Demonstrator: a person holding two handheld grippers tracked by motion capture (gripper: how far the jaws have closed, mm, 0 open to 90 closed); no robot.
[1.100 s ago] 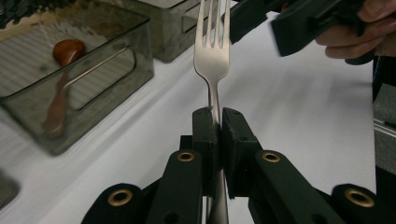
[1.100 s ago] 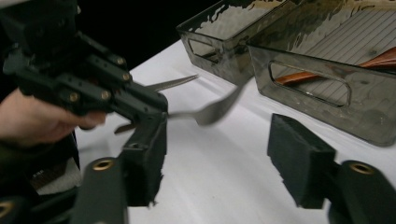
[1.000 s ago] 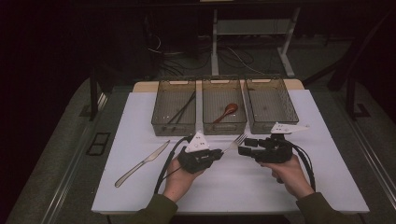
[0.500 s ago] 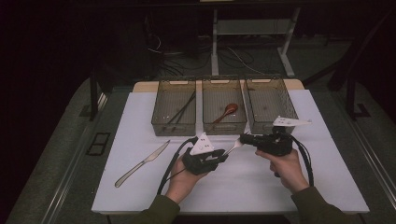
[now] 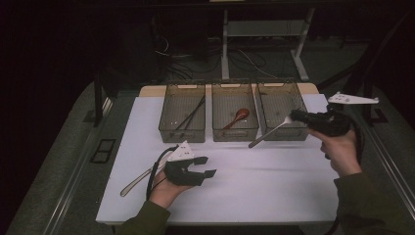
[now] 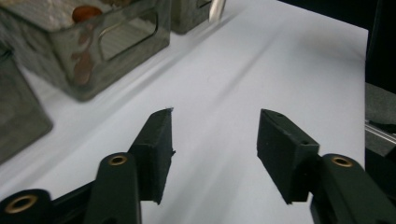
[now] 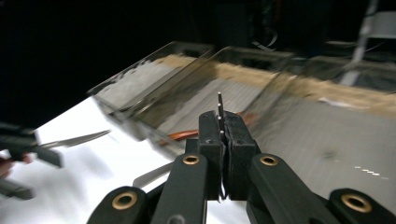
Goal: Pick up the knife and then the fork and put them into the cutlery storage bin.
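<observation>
Item: fork (image 5: 270,132), metal. It was held in the right gripper (image 5: 295,116), whose jaws were closed tight on the tine end; the handle hung down and to the left, over the front wall of the right-hand bin (image 5: 281,109). In the right gripper view the tines (image 7: 219,103) were seen rising between the pressed pads.

Item: left gripper (image 5: 204,167). It was held low over the white bench (image 5: 274,176). Its jaws had just been opening and stood about half apart, with nothing between them.

Item: knife (image 5: 139,177). It was laid flat on the bench, just left of the left hand (image 5: 164,192).

Item: three wire bins, set in a row at the far edge. Dark chopsticks (image 5: 191,115) were kept in the left bin (image 5: 182,111), a brown spoon (image 5: 237,117) in the middle bin (image 5: 235,110).
</observation>
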